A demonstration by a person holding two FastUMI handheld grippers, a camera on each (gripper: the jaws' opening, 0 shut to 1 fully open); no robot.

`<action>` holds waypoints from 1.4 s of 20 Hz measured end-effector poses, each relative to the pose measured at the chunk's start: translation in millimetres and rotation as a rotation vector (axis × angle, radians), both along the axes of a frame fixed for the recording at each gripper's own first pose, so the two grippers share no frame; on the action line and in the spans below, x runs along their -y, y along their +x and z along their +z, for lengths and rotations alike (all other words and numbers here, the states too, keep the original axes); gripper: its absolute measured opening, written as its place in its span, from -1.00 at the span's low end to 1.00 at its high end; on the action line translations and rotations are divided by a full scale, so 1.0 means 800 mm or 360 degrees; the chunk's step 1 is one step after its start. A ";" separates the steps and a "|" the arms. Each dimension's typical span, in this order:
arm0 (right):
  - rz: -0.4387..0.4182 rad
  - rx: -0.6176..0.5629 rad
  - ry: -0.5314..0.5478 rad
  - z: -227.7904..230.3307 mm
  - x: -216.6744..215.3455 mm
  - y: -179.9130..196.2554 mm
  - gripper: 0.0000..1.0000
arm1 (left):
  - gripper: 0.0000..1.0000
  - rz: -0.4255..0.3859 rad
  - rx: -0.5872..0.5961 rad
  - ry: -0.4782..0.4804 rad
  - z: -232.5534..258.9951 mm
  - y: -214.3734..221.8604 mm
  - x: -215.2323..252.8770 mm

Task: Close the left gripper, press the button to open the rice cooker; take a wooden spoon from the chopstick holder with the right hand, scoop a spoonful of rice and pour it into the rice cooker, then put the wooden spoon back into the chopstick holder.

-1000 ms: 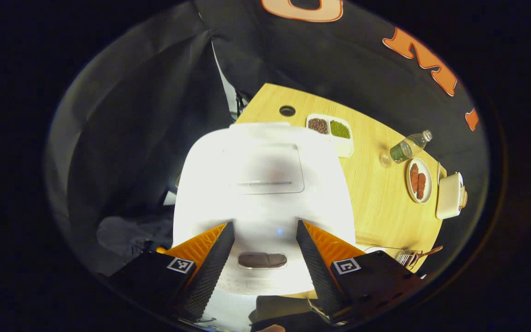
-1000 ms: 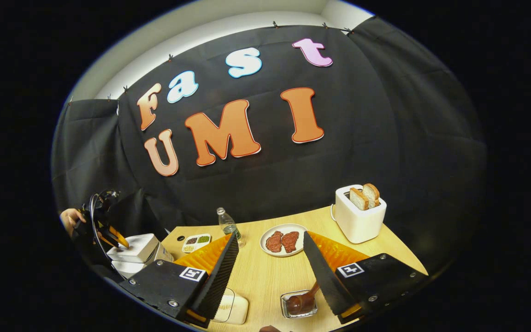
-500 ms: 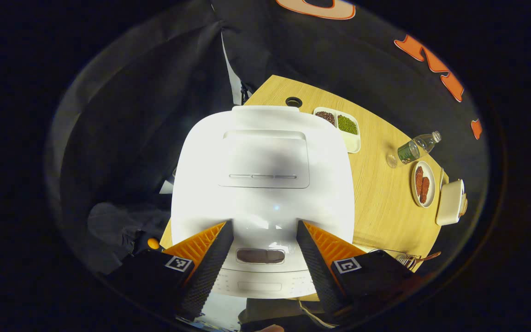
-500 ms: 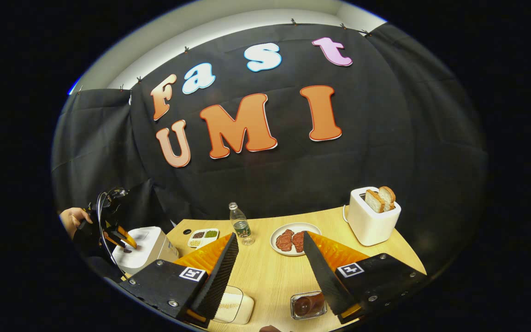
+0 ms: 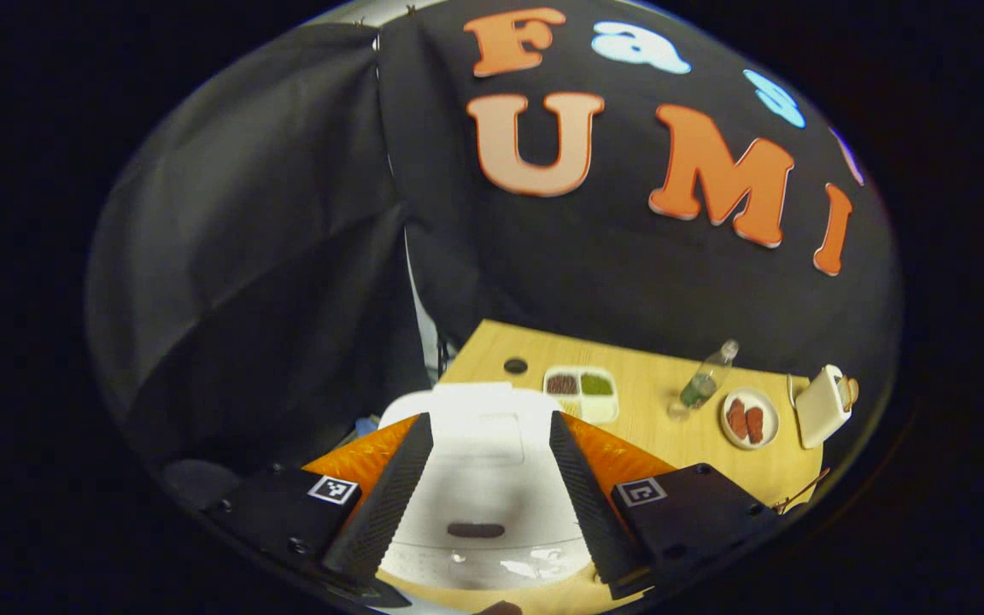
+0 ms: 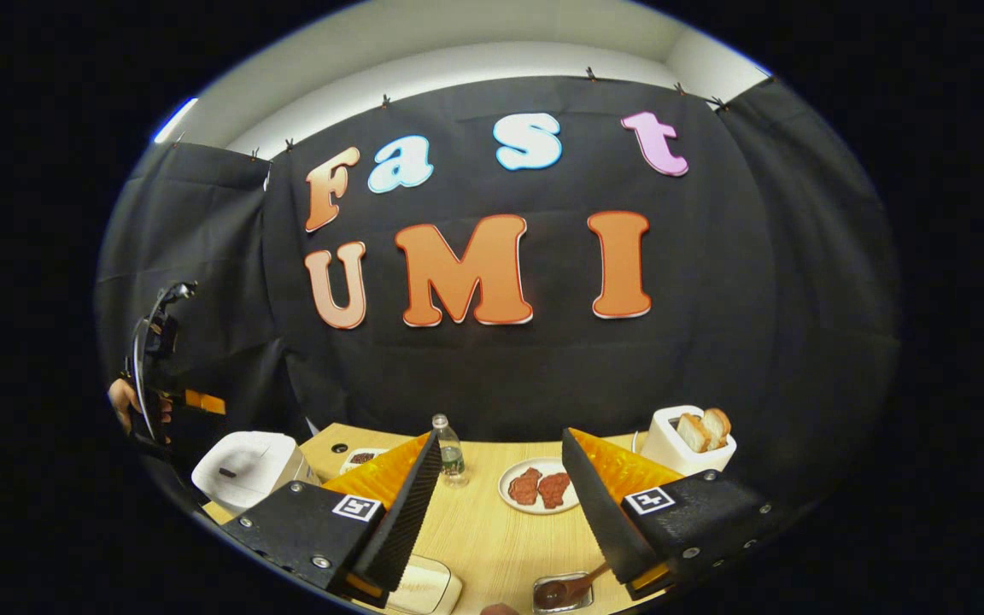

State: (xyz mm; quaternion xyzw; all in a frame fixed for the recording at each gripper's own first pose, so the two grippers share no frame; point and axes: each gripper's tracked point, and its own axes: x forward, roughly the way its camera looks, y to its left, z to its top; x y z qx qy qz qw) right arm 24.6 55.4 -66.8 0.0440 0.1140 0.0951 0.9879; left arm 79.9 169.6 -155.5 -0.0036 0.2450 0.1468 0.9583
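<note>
The white rice cooker (image 5: 479, 478) stands at the table's near left corner with its lid down, and its dark oval button (image 5: 475, 530) faces me. My left gripper (image 5: 492, 504) hovers above it, open, with nothing between its fingers. In the right gripper view the cooker (image 6: 244, 465) is at the far left. Above it a hand holds the left gripper (image 6: 202, 401), well clear of the lid. My right gripper (image 6: 496, 504) is open and empty over the table. Just below it, the wooden spoon (image 6: 573, 588) rests in the metal chopstick holder (image 6: 543, 598).
A divided tray of beans (image 5: 579, 391), a water bottle (image 5: 701, 384), a plate of meat (image 5: 748, 418) and a white toaster (image 6: 684, 440) with bread line the back of the wooden table (image 6: 492, 530). A white box (image 6: 419, 591) lies near the front edge.
The left gripper has risen off the rice cooker's top and tilted up toward the wall. The right gripper has tipped up slightly. Both stay open.
</note>
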 end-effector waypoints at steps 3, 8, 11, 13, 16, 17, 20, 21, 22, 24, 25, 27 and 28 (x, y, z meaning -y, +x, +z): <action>0.0074 0.0132 -0.0001 0.038 -0.028 0.005 0.77 | 0.97 -0.0058 0.0370 0.0136 0.068 0.002 0.017; 0.0127 0.0292 0.0055 0.073 -0.058 0.007 0.94 | 0.97 -0.0128 0.0774 0.0248 0.151 -0.029 0.066; 0.0135 0.0331 0.0030 0.075 -0.061 0.005 0.84 | 0.90 -0.0201 0.0871 0.0247 0.160 -0.047 0.101; 0.0133 0.0326 0.0027 0.072 -0.061 0.004 0.84 | 0.96 -0.0254 0.0878 0.0229 0.153 -0.058 0.118; 0.0136 0.0323 0.0045 0.068 -0.063 0.004 0.84 | 1.00 -0.0293 0.0870 0.0221 0.149 -0.053 0.118; 0.0137 0.0322 0.0043 0.067 -0.063 0.005 0.84 | 0.97 -0.0289 0.0875 0.0218 0.149 -0.053 0.116; 0.0137 0.0311 0.0027 0.063 -0.061 0.007 0.84 | 1.00 -0.0274 0.0884 0.0207 0.148 -0.051 0.117; 0.0141 0.0308 0.0030 0.063 -0.062 0.008 0.84 | 1.00 -0.0271 0.0889 0.0226 0.150 -0.051 0.116; 0.0138 0.0305 0.0032 0.061 -0.062 0.010 0.84 | 1.00 -0.0269 0.0900 0.0244 0.150 -0.050 0.116; 0.0147 0.0308 0.0026 0.061 -0.065 0.012 0.84 | 1.00 -0.0285 0.0933 0.0256 0.154 -0.051 0.119; 0.0151 0.0314 0.0016 0.060 -0.067 0.014 0.84 | 1.00 -0.0293 0.0937 0.0263 0.155 -0.051 0.119; 0.0147 0.0322 0.0004 0.058 -0.069 0.021 0.84 | 0.97 -0.0314 0.0924 0.0276 0.153 -0.052 0.120; 0.0151 0.0330 0.0004 0.059 -0.072 0.026 0.84 | 0.97 -0.0332 0.0918 0.0280 0.153 -0.052 0.121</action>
